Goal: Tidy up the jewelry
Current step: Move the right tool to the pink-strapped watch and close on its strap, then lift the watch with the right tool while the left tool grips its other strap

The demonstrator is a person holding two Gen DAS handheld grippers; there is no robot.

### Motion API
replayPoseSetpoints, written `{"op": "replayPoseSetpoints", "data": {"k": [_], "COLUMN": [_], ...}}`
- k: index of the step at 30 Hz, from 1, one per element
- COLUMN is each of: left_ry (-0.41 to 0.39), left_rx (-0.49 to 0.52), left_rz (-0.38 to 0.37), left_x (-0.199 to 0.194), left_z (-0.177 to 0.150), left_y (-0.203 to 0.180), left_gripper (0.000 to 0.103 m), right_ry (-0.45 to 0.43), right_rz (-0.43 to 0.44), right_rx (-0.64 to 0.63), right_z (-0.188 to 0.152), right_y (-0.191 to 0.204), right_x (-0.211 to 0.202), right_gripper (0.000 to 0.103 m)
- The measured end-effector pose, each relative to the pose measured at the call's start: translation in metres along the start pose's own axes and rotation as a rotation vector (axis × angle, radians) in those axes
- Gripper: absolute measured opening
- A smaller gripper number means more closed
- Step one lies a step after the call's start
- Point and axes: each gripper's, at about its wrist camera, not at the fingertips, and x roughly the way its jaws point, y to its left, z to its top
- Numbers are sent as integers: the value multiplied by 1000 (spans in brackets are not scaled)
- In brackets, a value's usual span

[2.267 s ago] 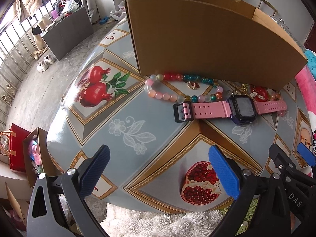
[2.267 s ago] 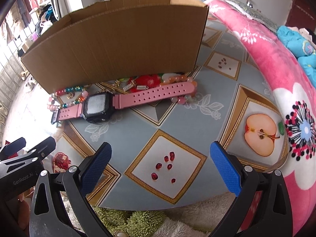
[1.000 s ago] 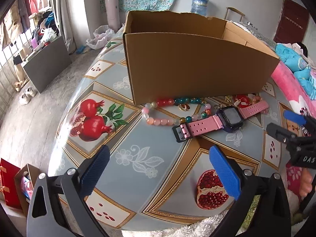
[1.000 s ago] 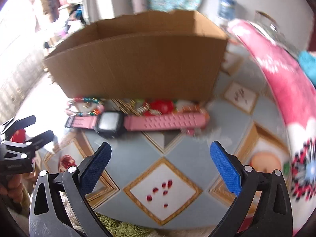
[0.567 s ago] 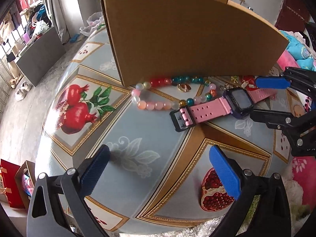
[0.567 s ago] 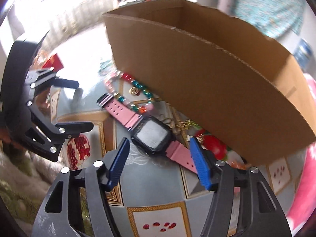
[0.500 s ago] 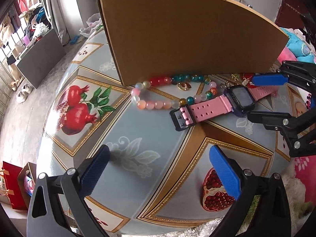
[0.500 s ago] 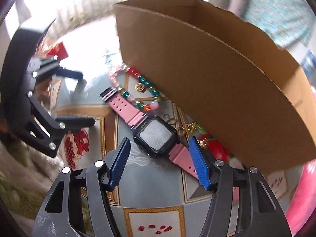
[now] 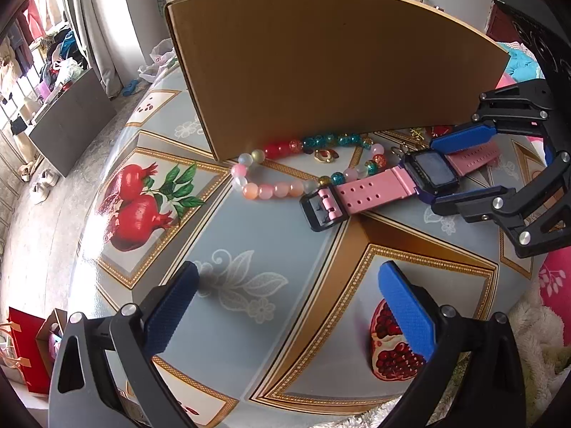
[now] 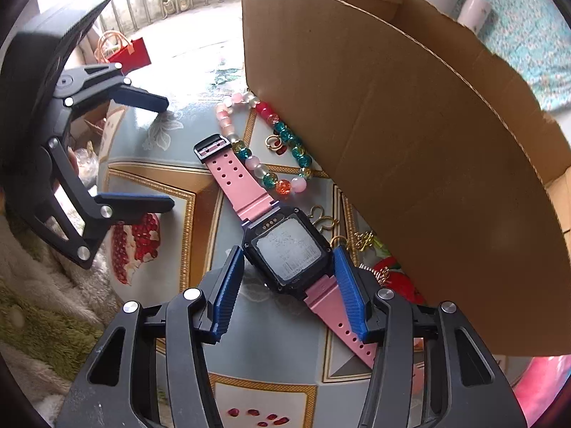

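A pink-strapped watch with a dark square face lies flat on the patterned table, in front of a tall cardboard box. My right gripper points down over it, one blue pad on each side of the watch body; the jaws are closing, and a thin gap still shows at the left pad. From the left wrist view the right gripper straddles the watch. A bead bracelet lies partly under the strap's buckle end. My left gripper hovers open and empty over the near tabletop.
A gold and red pendant lies inside the bracelet loop. Gold trinkets and a red piece sit against the box wall. A fluffy cover hangs at the near table edge. A red bag stands on the floor.
My right gripper swung in over the watch, rolled, came down, and its jaws narrowed around the watch body. The left gripper sank slightly. The watch and beads lie where they were.
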Motion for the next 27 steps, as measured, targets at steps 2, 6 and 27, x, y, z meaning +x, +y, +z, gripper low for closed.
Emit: {"op": "replayPoseSetpoints", "data": {"k": [2, 6, 27], "left_ry": [-7, -71, -122], "left_rx": [1, 75, 645], "left_rz": [-2, 15, -42], "left_x": [-1, -16, -25], "left_z": [-1, -4, -13], "left_y": [0, -6, -85], "left_gripper": [99, 99, 39], "right_ry": [6, 22, 60], "right_rz": [41, 122, 382], "right_rx": [41, 98, 62], "right_z": [0, 1, -12], "right_y": [-8, -24, -51], "right_x": [0, 1, -13], "right_gripper": [48, 48, 49]}}
